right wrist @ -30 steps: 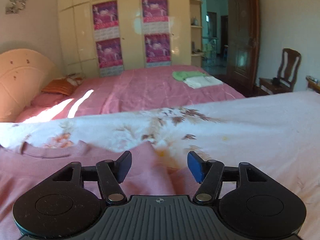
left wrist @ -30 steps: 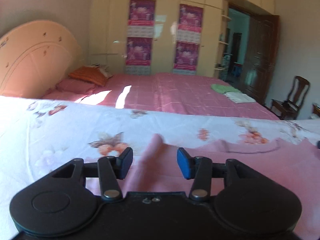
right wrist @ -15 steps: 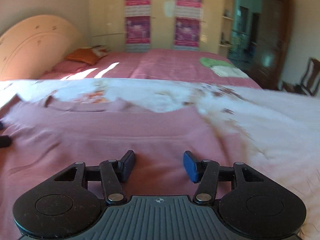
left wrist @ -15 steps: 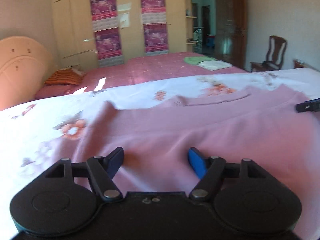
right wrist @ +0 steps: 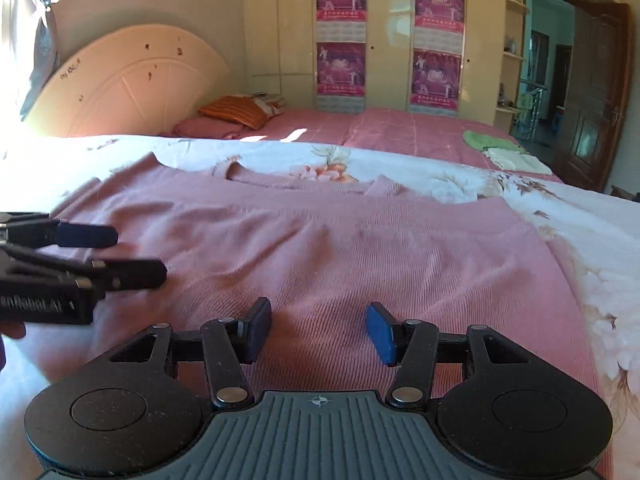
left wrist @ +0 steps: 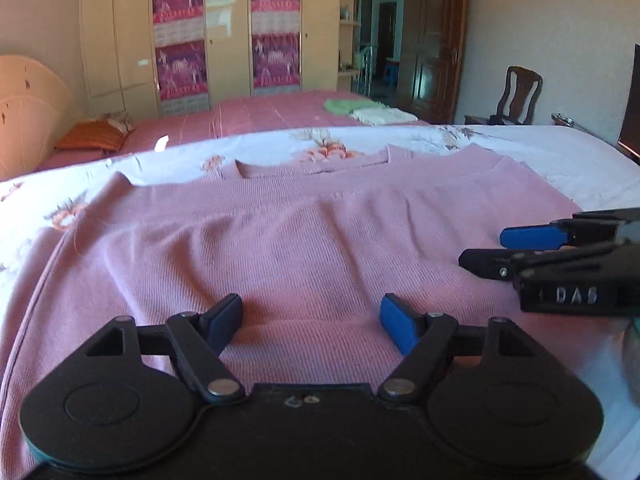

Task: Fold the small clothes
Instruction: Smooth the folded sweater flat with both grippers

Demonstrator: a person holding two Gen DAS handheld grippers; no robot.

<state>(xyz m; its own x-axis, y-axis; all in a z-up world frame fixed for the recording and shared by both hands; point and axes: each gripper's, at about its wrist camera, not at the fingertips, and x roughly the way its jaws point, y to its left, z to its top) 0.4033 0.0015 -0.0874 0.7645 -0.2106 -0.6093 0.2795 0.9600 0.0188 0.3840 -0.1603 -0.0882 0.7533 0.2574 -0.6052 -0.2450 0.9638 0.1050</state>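
A pink knitted garment (left wrist: 304,240) lies spread on the floral white bedsheet (left wrist: 560,152), neckline at the far side. It also shows in the right wrist view (right wrist: 340,248). My left gripper (left wrist: 311,324) is open and empty just above the near part of the garment. My right gripper (right wrist: 319,330) is open and empty above the same near part. The right gripper enters the left wrist view from the right (left wrist: 480,248). The left gripper enters the right wrist view from the left (right wrist: 140,254). Both hover close together over the cloth.
A second bed with a pink cover (left wrist: 260,116) stands behind, with an orange pillow (right wrist: 236,110) and folded green and white cloths (left wrist: 360,110) on it. A wardrobe with posters (right wrist: 340,40), a dark door (right wrist: 596,92) and a wooden chair (left wrist: 520,96) are beyond.
Both grippers have pulled back from the garment's far shoulders toward its near part and turned toward each other. Each gripper now shows in the other's view. Both stay open.
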